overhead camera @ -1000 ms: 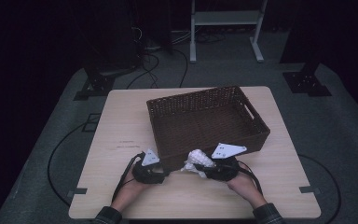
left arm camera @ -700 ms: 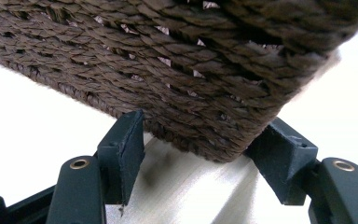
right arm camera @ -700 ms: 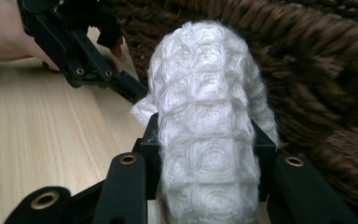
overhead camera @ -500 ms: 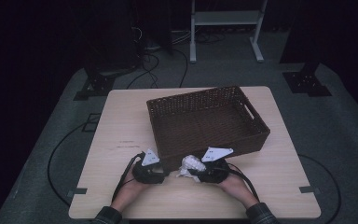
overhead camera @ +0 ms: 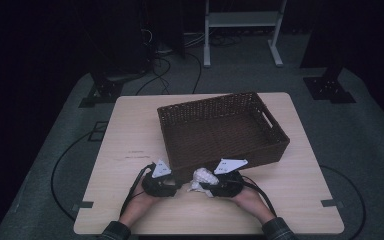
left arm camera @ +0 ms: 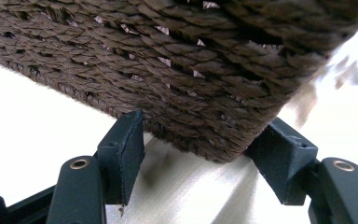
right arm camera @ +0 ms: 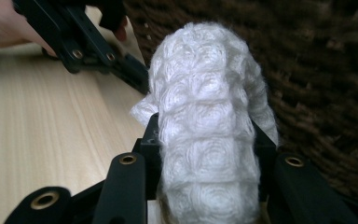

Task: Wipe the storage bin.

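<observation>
A brown wicker basket [overhead camera: 220, 127] stands in the middle of the table. Its near corner [left arm camera: 214, 116] lies between the jaws of my left gripper [left arm camera: 200, 140], and both pads touch the weave. My left gripper [overhead camera: 161, 182] rests low on the table at that corner. Just to its right, my right gripper [overhead camera: 215, 186] is shut on a white knitted cloth [overhead camera: 202, 177]. The cloth [right arm camera: 209, 140] bulges up between the right gripper's [right arm camera: 205, 135] jaws, beside the basket's wall [right arm camera: 317, 93]. The left gripper [right arm camera: 88, 46] and its hand show beyond it.
The light wooden table [overhead camera: 130, 130] has bare room left of the basket and along the front edge. Cables trail from both grippers toward the person. Beyond the table are a dark floor, stands and a white frame [overhead camera: 242, 20].
My right gripper has carried the white cloth a little to the left and lower, closer to the left gripper. The left gripper has stayed at the basket's corner.
</observation>
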`<state>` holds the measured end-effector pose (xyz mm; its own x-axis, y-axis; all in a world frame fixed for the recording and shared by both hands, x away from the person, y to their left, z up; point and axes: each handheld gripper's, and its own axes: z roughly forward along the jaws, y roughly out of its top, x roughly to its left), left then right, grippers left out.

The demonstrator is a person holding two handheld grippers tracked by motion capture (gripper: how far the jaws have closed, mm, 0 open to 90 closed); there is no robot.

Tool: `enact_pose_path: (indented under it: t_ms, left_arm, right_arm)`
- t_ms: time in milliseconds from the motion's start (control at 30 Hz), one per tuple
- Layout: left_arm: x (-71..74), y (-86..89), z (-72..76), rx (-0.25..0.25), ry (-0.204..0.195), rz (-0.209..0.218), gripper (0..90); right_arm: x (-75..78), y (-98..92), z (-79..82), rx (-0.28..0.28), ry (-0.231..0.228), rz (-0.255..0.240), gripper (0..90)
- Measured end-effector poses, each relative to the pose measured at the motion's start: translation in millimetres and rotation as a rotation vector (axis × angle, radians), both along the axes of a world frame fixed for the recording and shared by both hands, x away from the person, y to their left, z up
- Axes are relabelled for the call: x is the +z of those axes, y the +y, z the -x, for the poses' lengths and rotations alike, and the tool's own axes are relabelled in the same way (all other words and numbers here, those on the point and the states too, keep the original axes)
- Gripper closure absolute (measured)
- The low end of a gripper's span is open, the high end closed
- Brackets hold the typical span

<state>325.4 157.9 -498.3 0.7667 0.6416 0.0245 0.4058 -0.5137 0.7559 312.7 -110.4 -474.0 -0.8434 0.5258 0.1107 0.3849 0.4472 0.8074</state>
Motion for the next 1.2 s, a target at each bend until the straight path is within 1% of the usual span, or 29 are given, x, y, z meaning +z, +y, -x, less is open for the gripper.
enact_pose_path:
  t_ms: [100, 267, 300, 333, 367, 433, 467, 767, 833, 933, 967, 1033, 1067, 1133, 1167, 1200]
  left_arm:
    - [0.0, 0.0, 0.0, 0.0, 0.0, 0.0, 35.8]
    - [0.0, 0.0, 0.0, 0.0, 0.0, 0.0, 35.8]
    - [0.0, -0.1, 0.1, 0.001, 0.001, 0.001, 35.8]
    - [0.0, -0.1, 0.1, 0.001, 0.001, 0.001, 35.8]
    - [0.0, -0.2, 0.2, 0.002, 0.004, 0.003, 35.8]
    - [0.0, -0.2, 0.2, 0.002, 0.003, 0.003, 35.8]
    - [0.0, -0.2, 0.2, 0.002, 0.004, 0.003, 35.8]
    - [-0.1, -0.4, 0.4, 0.004, 0.005, 0.007, 35.8]
    - [-0.1, -0.4, 0.4, 0.004, 0.004, 0.007, 35.8]
    - [0.0, -0.1, 0.2, 0.002, 0.003, 0.002, 35.8]
    - [0.0, 0.0, 0.2, 0.001, 0.003, 0.0, 35.8]
    - [0.1, 0.1, 0.1, 0.0, 0.003, -0.001, 35.8]
    - [0.2, 0.3, 0.1, -0.002, 0.003, -0.004, 35.8]
    - [0.2, 0.3, 0.1, -0.002, 0.003, -0.004, 35.8]
    - [0.2, 0.3, 0.1, -0.002, 0.003, -0.004, 35.8]
    - [0.2, 0.3, 0.1, -0.002, 0.003, -0.004, 35.8]
  right_arm:
    - [6.9, -1.3, 1.7, 0.001, -0.019, -0.013, 60.6]
    - [14.3, -3.6, 3.7, -0.001, -0.034, -0.026, 60.6]
    - [20.9, -4.6, 5.2, 0.003, -0.051, -0.034, 60.6]
    - [20.9, -4.6, 5.2, 0.003, -0.051, -0.034, 60.6]
    - [27.7, -5.4, 6.8, 0.005, -0.061, -0.043, 60.6]
    - [30.0, -5.4, 7.3, 0.006, -0.064, -0.046, 60.5]
    - [35.8, -5.3, 8.8, 0.011, -0.078, -0.053, 60.6]
    - [53.7, -3.3, 13.2, 0.033, -0.124, -0.089, 60.6]
    - [54.0, -1.5, 13.1, 0.036, -0.127, -0.089, 60.6]
    - [50.7, 1.0, 12.2, 0.039, -0.118, -0.087, 60.6]
    - [48.7, 2.4, 12.2, 0.04, -0.108, -0.08, 60.6]
    - [47.2, 3.3, 11.9, 0.042, -0.107, -0.077, 60.6]
    - [42.3, 6.8, 11.1, 0.047, -0.101, -0.063, 60.6]
    - [40.0, 8.5, 10.7, 0.049, -0.098, -0.056, 60.6]
    - [35.7, 11.5, 9.8, 0.052, -0.09, -0.041, 60.6]
    - [35.7, 11.5, 9.8, 0.052, -0.09, -0.041, 60.6]
